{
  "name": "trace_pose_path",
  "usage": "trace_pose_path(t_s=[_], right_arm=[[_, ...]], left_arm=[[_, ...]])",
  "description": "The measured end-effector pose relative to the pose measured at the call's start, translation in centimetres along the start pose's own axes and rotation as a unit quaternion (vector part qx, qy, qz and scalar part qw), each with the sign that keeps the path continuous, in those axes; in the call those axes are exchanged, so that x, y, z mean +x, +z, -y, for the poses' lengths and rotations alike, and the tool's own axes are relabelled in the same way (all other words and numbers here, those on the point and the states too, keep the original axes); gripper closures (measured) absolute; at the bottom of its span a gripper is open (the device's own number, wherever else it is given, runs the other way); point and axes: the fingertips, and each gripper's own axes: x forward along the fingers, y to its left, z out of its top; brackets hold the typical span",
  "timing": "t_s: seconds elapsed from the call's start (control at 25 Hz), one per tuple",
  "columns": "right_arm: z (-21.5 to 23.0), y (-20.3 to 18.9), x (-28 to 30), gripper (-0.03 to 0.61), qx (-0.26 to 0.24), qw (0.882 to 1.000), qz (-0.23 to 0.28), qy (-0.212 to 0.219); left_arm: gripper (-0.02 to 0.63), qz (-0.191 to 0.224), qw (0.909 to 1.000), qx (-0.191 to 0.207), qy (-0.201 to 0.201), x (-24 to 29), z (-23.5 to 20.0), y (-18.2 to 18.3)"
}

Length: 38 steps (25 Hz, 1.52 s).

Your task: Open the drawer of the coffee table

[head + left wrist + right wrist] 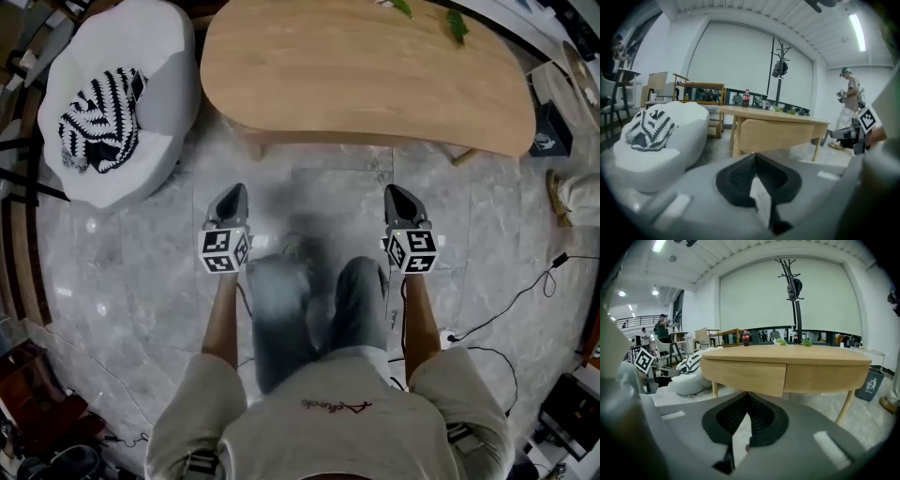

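The oval light-wood coffee table (366, 70) stands ahead of me on the marble floor. Its drawer front (745, 373) is flush with the apron, a flat panel with no visible handle; it also shows in the left gripper view (776, 136). My left gripper (235, 190) and right gripper (397, 191) hover side by side above the floor, short of the table's near edge and pointing toward it. Both are shut with nothing between the jaws. In their own views the left gripper (754, 156) and right gripper (747, 394) sit low, about level with the drawer.
A white pouf seat (155, 103) with a black-and-white striped cushion (98, 131) stands left of the table. A dark bin (551, 131) and floor cables (511, 309) lie to the right. Green plant bits (457, 23) rest on the tabletop. A person (848, 108) stands far off.
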Motion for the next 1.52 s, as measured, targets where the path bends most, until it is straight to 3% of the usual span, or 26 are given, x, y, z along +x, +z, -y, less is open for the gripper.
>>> trace_pose_path(t_s=[0.32,0.76,0.88,0.96,1.24,1.36,1.52], right_arm=[[2.0,-4.8,3.2,0.575,0.001,0.999,0.050,0.000],[7.1,-6.3,5.2,0.574,0.060,0.994,0.094,0.014],[8.5,-6.4,6.5,0.527,0.066,0.994,0.087,0.025],[9.0,-6.5,7.5,0.480,0.061,0.995,0.075,0.035],[9.6,-6.4,10.8,0.375,0.053,0.995,0.047,0.063],[9.9,-5.6,11.8,0.341,0.046,0.996,0.046,0.065],[10.0,-5.0,12.6,0.341,0.033,0.996,0.044,0.067]], left_arm=[[0.615,0.037,0.9991,0.019,-0.002,3.2,-1.0,-4.7],[0.614,0.067,0.9973,0.028,-0.011,6.2,-1.1,-3.9],[0.614,0.058,0.9976,0.035,-0.010,7.3,-1.9,-3.7],[0.538,0.051,0.9978,0.039,-0.017,8.1,-2.5,-3.5],[0.394,0.037,0.9971,0.047,-0.048,11.4,-4.0,-2.4],[0.362,0.040,0.9960,0.052,-0.062,12.3,-4.0,-1.8],[0.333,0.034,0.9946,0.059,-0.079,13.3,-3.9,-1.7]])
